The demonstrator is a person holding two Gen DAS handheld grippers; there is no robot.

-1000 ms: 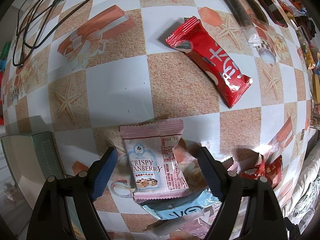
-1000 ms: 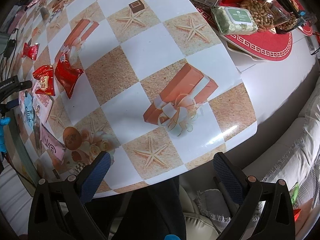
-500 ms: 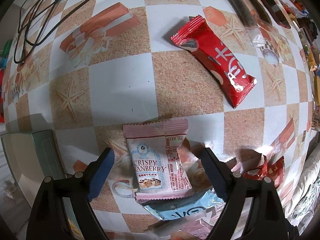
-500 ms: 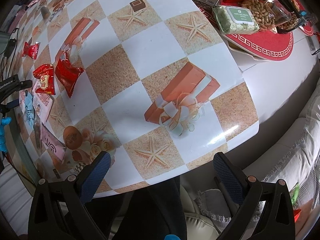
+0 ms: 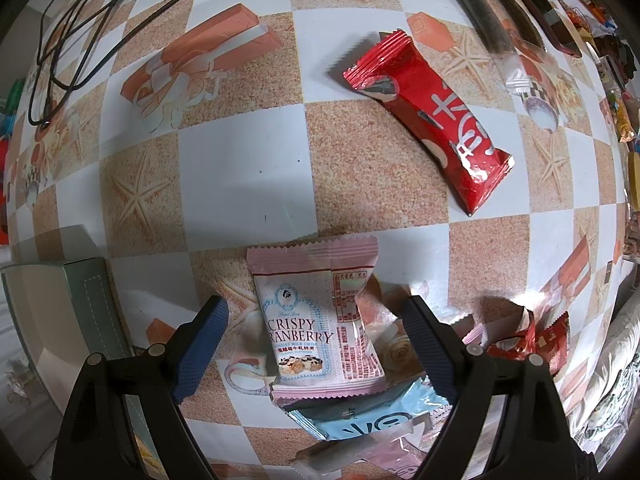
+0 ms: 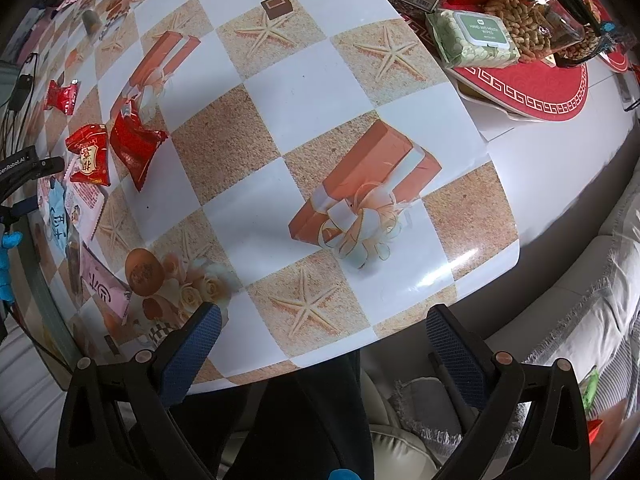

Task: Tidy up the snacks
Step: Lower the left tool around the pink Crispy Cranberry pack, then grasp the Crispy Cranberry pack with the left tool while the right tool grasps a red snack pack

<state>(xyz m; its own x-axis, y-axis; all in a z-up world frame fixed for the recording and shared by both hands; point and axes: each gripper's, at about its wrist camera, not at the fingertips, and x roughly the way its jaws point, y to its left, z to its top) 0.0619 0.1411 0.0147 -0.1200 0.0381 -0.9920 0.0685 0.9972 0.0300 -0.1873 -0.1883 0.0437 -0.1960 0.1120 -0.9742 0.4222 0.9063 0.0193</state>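
Note:
In the left wrist view a pink "Crispy Cranberry" packet (image 5: 320, 320) lies flat on the checkered tablecloth, between the fingers of my open left gripper (image 5: 316, 320), which does not touch it. A light blue packet (image 5: 372, 412) lies under its near end. A long red bar packet (image 5: 432, 120) lies farther off to the right. Small red packets (image 5: 532, 340) sit at the right. My right gripper (image 6: 320, 336) is open and empty over the table's near edge. Red packets (image 6: 120, 148) and pink and blue packets (image 6: 76, 208) show at its far left.
A pale green box (image 5: 52, 320) stands at the left edge of the left wrist view. Black cables (image 5: 68, 28) lie at top left, dark stick packets (image 5: 484, 20) at top right. In the right wrist view a wipes pack (image 6: 472, 36), peanuts (image 6: 524, 28) and a red mat (image 6: 540, 88) sit far right.
My left gripper has drawn back slightly, so the cranberry packet and red bar sit a little lower and farther right in view. The right gripper has barely moved.

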